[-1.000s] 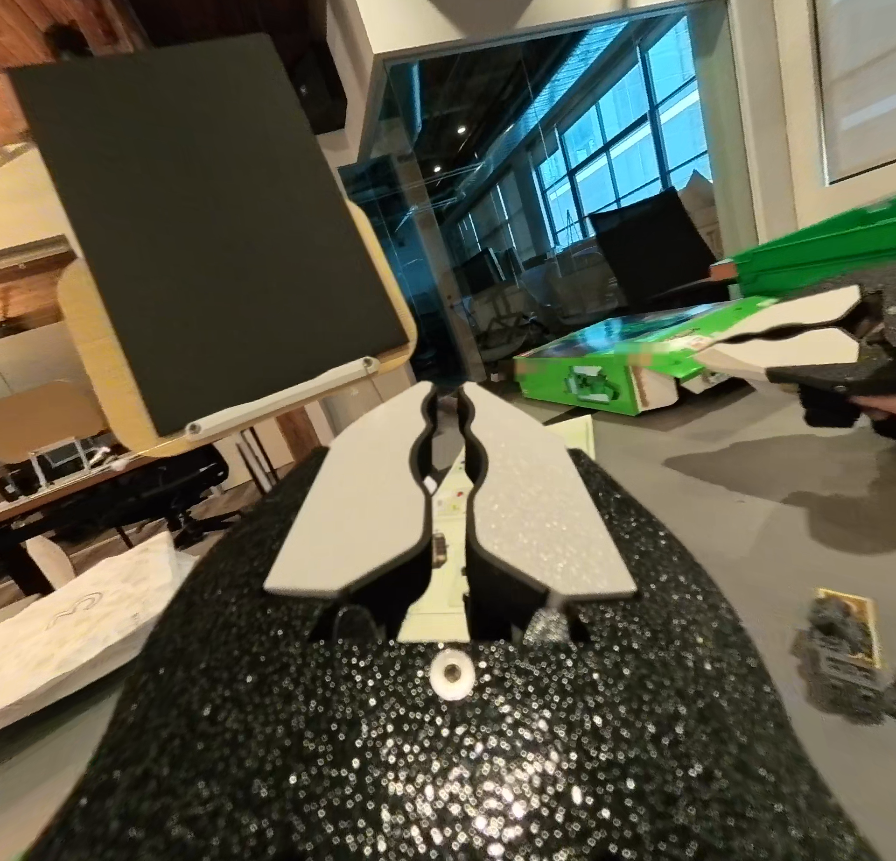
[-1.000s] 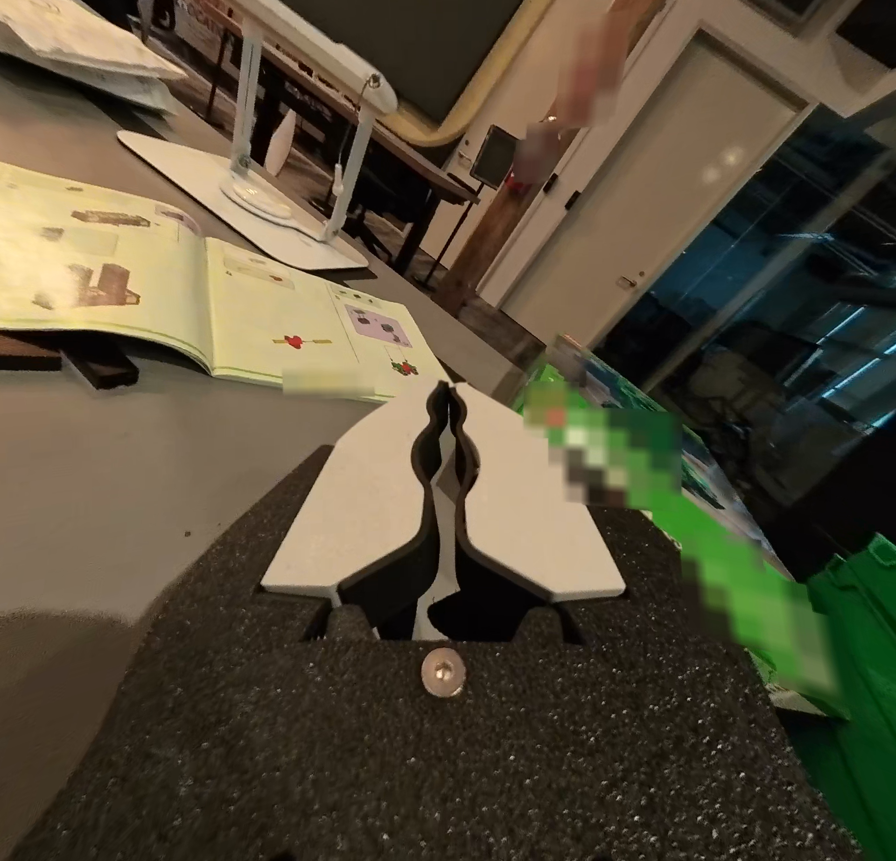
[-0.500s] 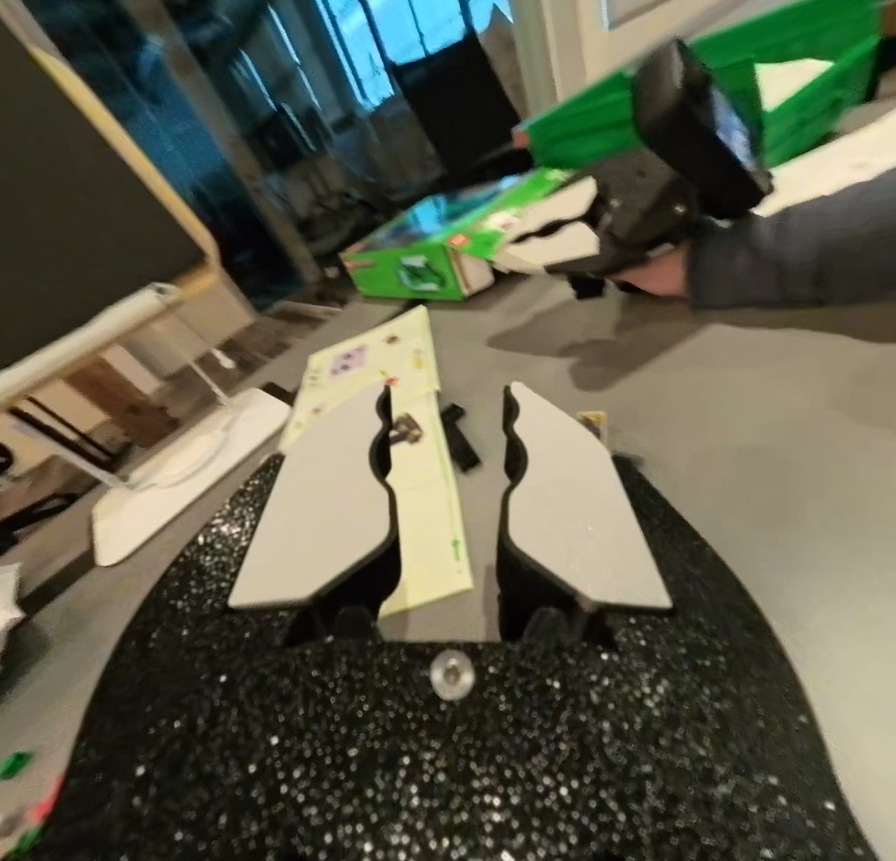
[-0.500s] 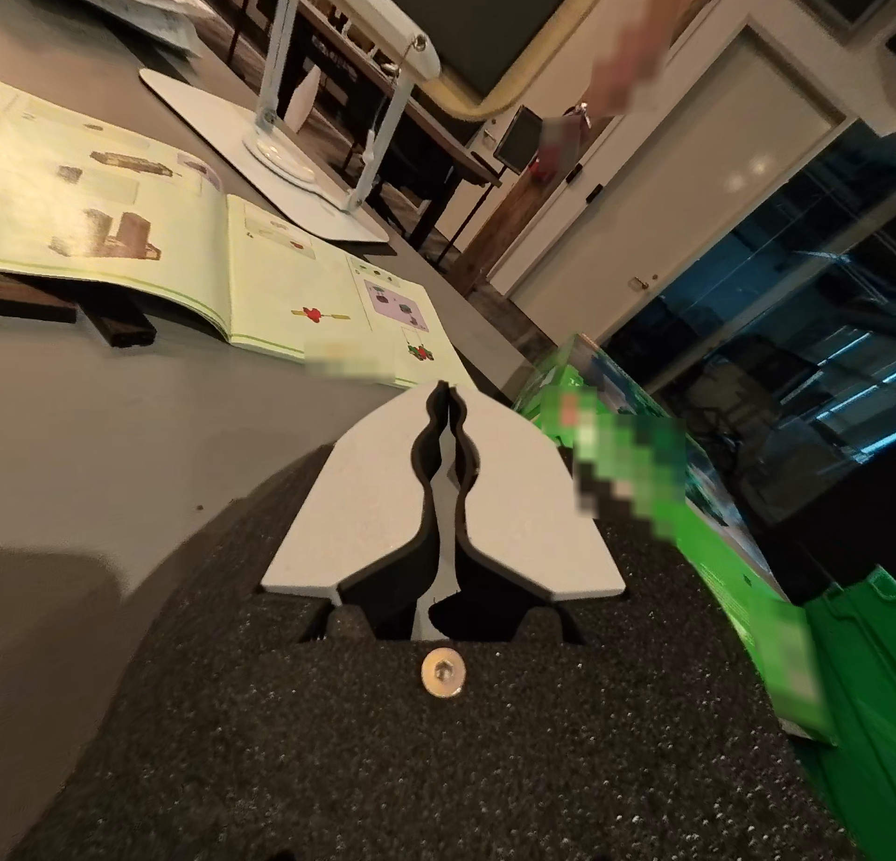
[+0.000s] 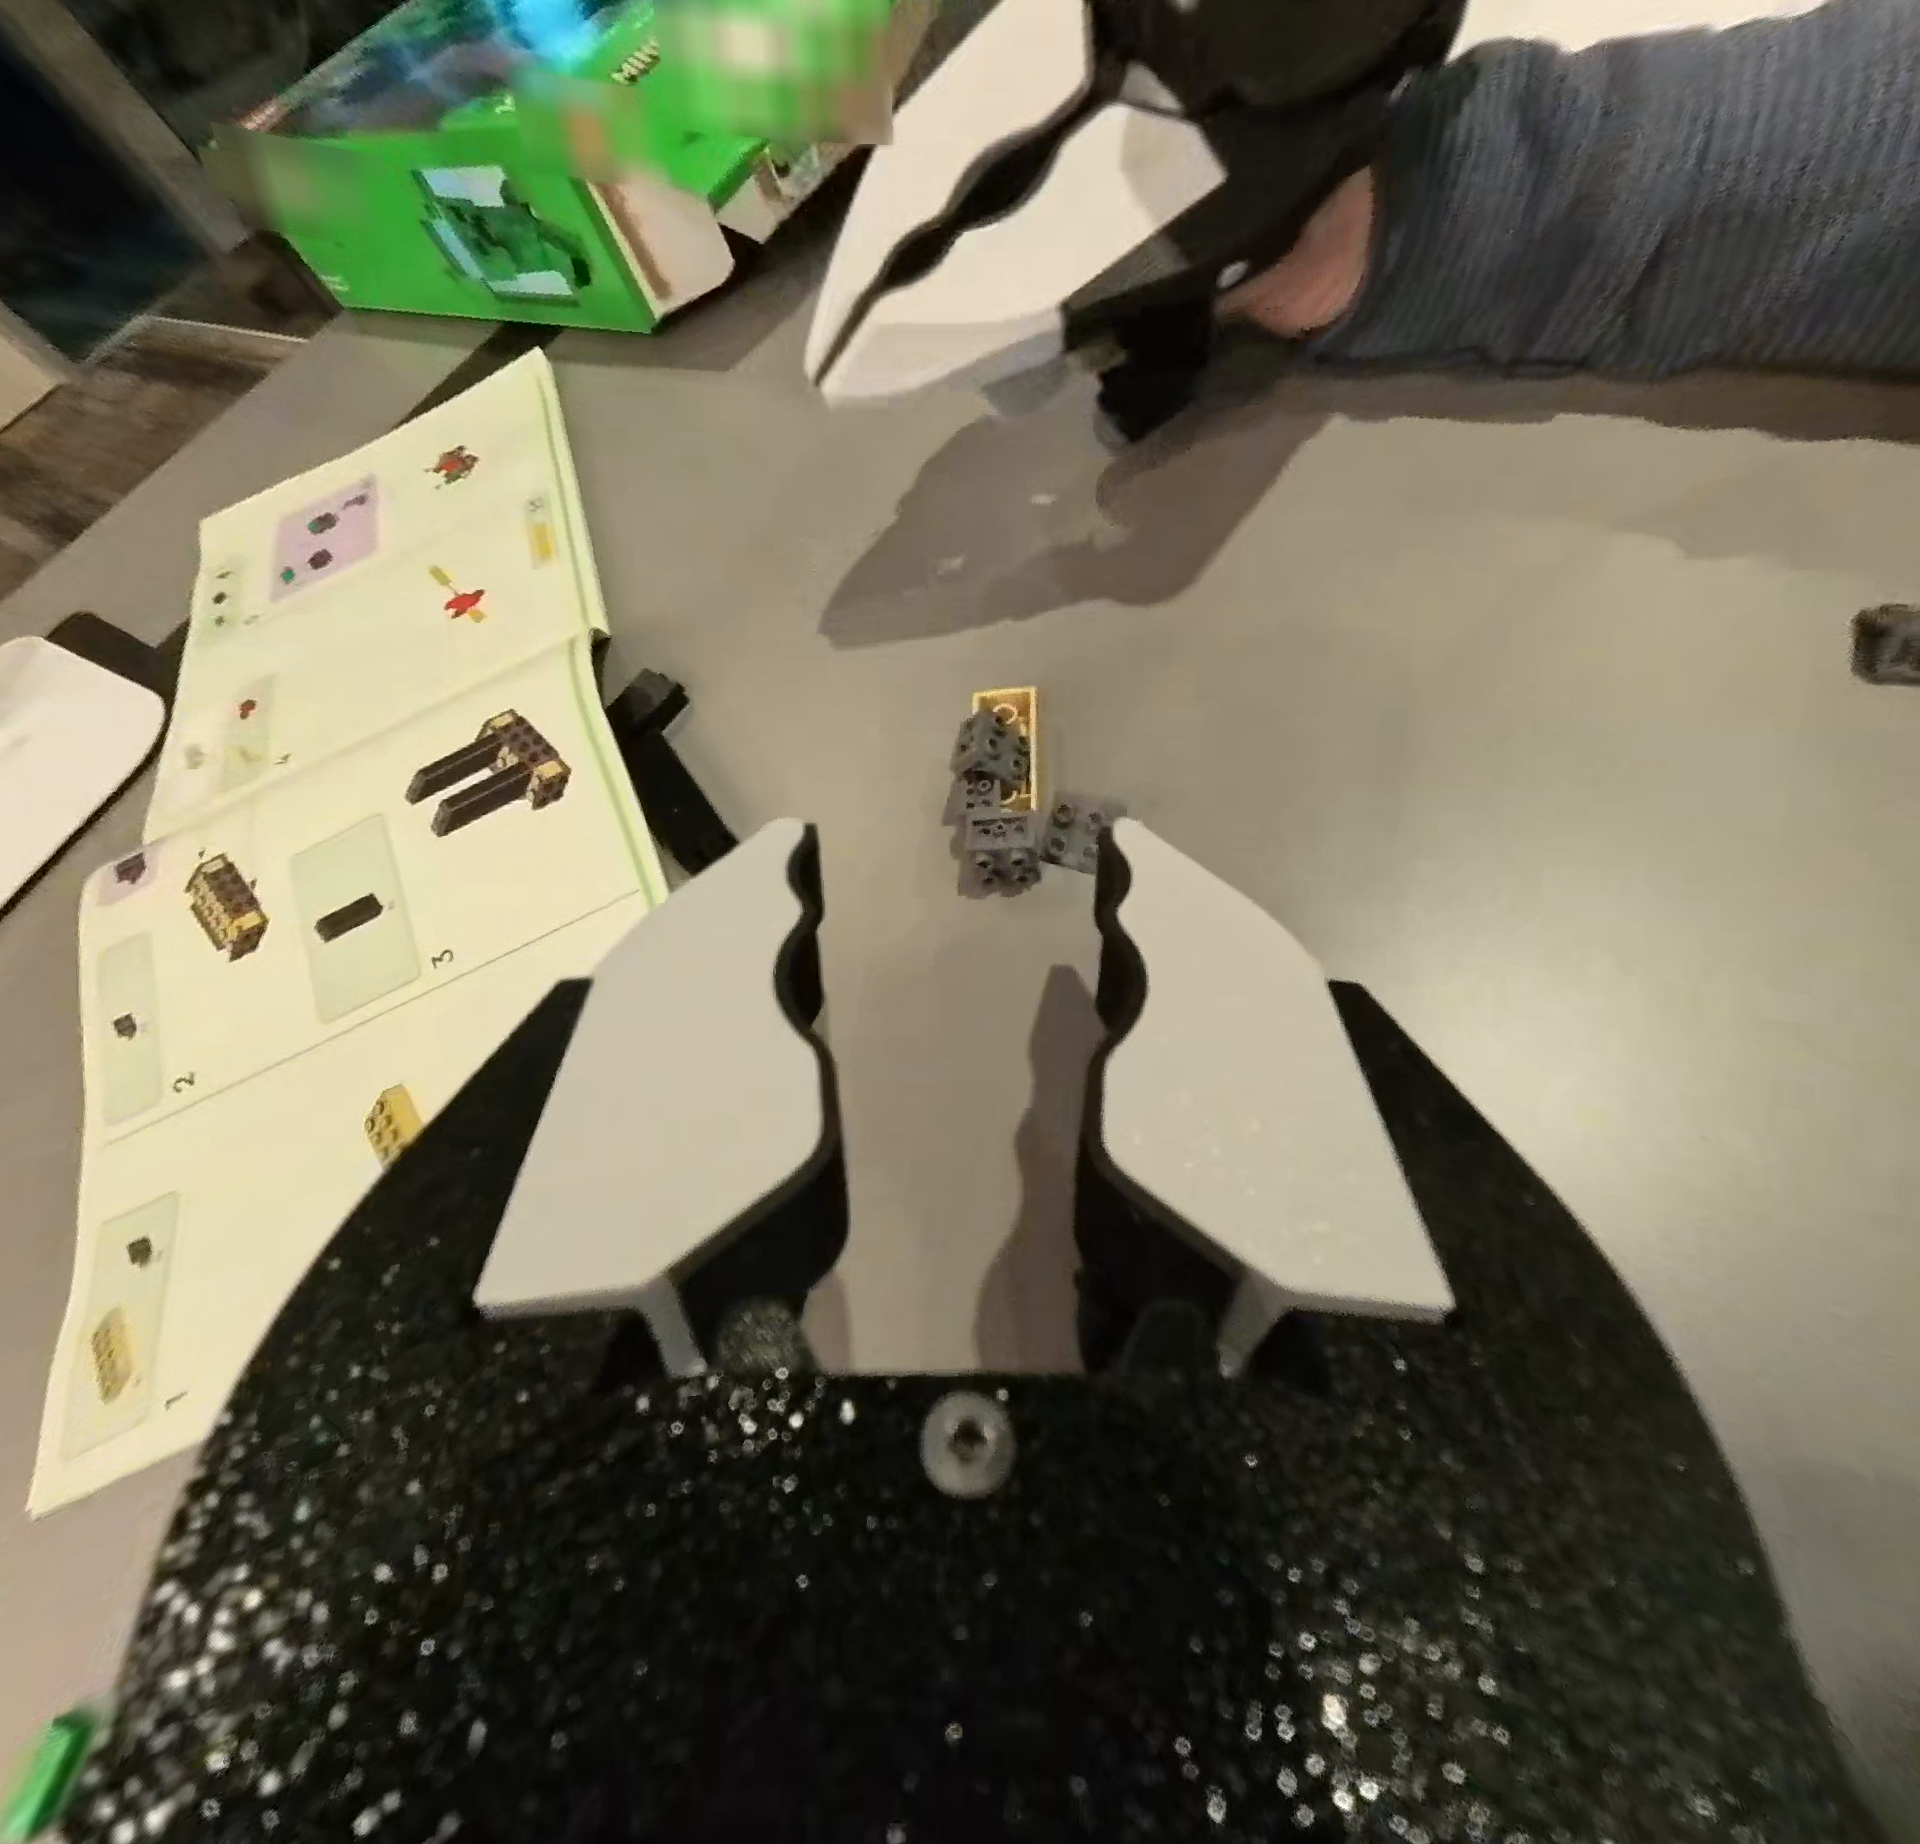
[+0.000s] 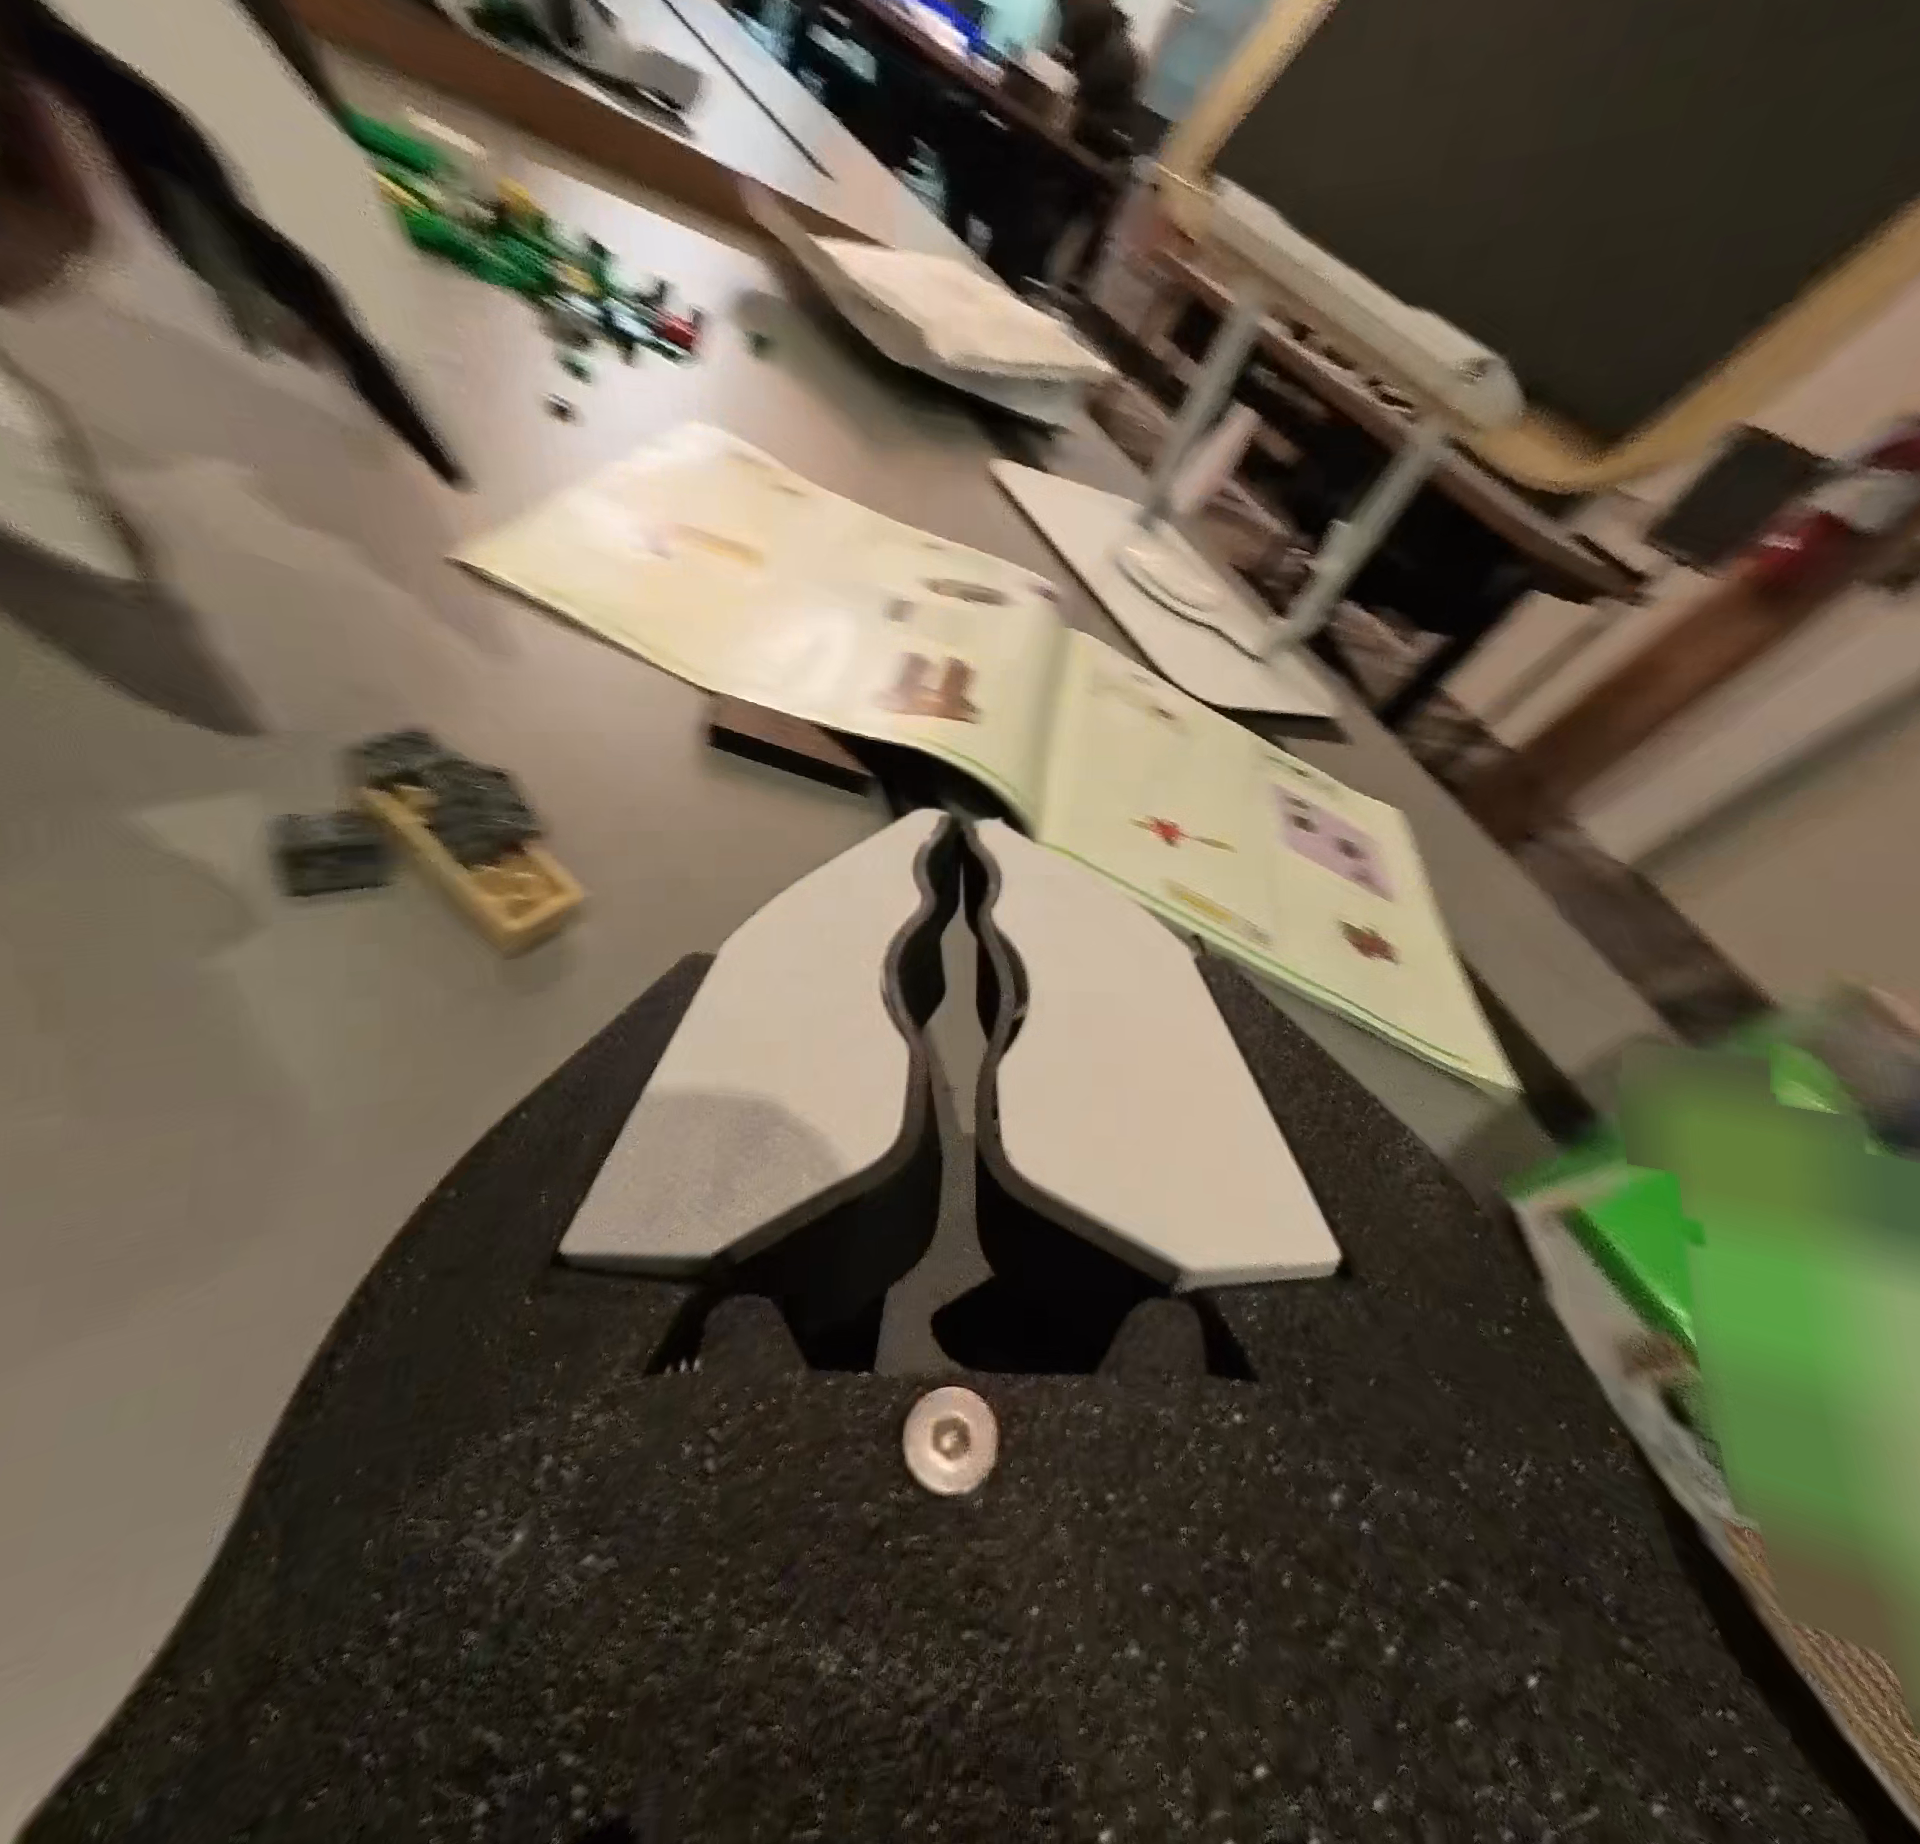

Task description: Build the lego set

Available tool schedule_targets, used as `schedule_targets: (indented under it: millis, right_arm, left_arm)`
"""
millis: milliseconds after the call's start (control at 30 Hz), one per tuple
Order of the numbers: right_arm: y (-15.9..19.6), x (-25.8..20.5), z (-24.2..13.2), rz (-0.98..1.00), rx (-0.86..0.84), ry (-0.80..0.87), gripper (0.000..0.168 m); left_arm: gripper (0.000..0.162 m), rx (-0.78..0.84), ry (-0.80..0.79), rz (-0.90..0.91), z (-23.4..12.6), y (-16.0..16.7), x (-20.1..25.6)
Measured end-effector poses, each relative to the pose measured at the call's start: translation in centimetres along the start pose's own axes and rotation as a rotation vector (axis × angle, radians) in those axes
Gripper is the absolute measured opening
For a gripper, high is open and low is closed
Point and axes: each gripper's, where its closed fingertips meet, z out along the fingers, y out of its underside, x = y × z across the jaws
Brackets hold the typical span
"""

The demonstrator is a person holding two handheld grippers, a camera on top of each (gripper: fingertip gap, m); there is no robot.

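Observation:
A small lego build point(image 5: 1000, 799), grey bricks on a tan brick, lies on the grey table just beyond my left gripper point(image 5: 956, 849), which is open and empty above the table. A loose grey brick point(image 5: 1070, 830) lies beside it. My right gripper point(image 6: 956, 838) is shut and empty; it also shows in the left wrist view point(image 5: 831, 381), held above the table at the back. The build shows blurred in the right wrist view point(image 6: 457, 828), to the left of the right gripper. An open instruction booklet point(image 5: 364, 807) lies left of the build.
A green lego box point(image 5: 499, 184) stands at the table's back. Black pieces point(image 5: 665, 755) stick out from under the booklet. A dark brick point(image 5: 1886, 641) lies at the right. A white stand base point(image 6: 1164, 589) and a pile of loose bricks point(image 6: 520, 236) are farther off.
My left gripper has opened and tilted down toward the table, now over the grey build. My right gripper has swung left, still shut.

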Motion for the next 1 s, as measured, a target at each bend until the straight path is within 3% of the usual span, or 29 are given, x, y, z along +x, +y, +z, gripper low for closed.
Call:
schedule_targets:
  millis: [100, 167, 367, 600, 733, 1000]
  right_arm:
    - [-1.1, -3.6, -0.3, 0.102, 0.019, -0.27, 0.01]
    - [-1.3, -5.7, -0.3, 0.16, -0.013, -0.427, 0.026]
    - [0.6, -9.1, 0.4, 0.056, -0.184, -0.644, 0.041]
    - [1.7, -9.4, 0.9, 0.079, -0.276, -0.716, 0.032]
    - [1.8, -9.6, 0.8, 0.079, -0.288, -0.74, 0.018]
    - [1.1, -9.2, 0.7, 0.142, -0.244, -0.756, 0.016]
  left_arm:
    - [0.041, -0.014, 0.043, -0.016, 0.7, 0.1, 0.1]
    - [0.041, -0.056, 0.072, -0.014, 1.1, 0.7, 0.2]
    - [0.038, -0.037, 0.094, 0.003, 1.2, 0.9, -0.1]
    - [0.04, -0.02, 0.108, 0.005, 1.1, 1.2, -0.6]
    - [0.039, 0.028, 0.118, 0.006, 1.2, 0.6, -0.4]
    - [0.044, 0.002, 0.108, 0.015, 1.9, 1.3, -0.5]
